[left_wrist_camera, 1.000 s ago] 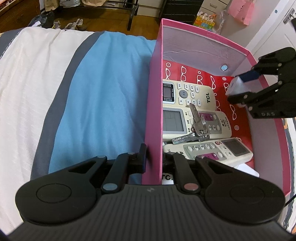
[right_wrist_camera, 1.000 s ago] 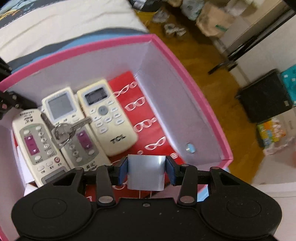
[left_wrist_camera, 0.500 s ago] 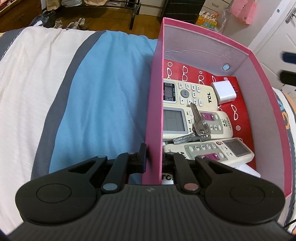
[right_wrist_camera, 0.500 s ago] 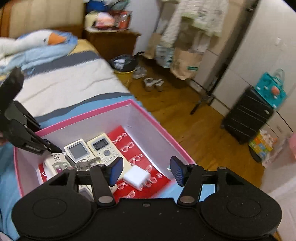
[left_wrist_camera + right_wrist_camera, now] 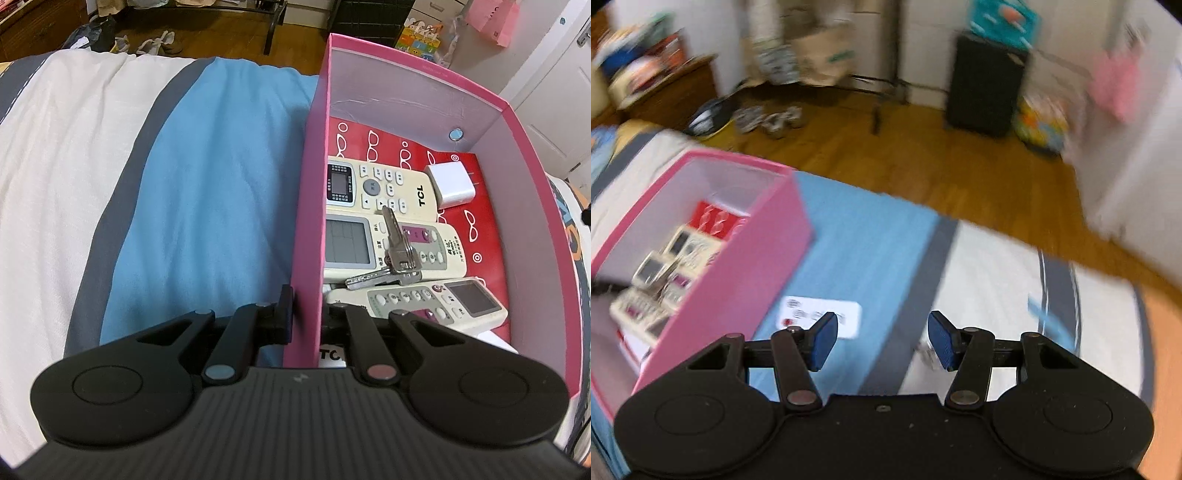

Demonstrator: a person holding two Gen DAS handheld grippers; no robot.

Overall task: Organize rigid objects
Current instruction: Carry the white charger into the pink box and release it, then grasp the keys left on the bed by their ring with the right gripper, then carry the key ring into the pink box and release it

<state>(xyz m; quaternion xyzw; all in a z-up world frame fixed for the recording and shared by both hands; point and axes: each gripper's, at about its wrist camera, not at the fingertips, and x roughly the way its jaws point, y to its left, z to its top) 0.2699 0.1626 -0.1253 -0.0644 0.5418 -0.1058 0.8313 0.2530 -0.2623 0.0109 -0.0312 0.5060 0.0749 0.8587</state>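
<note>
Box (image 5: 306, 221) on the bed (image 5: 184, 184) already holds three remotes (image 5: 391, 184), the keys (image 5: 395, 254) and the white charger (image 5: 452, 182), which sits far right inside. My left gripper (image 5: 306, 317) is clamped on the box's near left wall. My right gripper (image 5: 882, 338), jaws apart and empty, hangs over the bed right of the box; left to do, I'd say: the white card-like item (image 5: 827, 317) just beside the box and a small blurred object (image 5: 925, 352) by my right finger.

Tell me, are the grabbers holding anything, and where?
The left gripper pinches the pink box by its near side wall. The right gripper is open and holds nothing.
</note>
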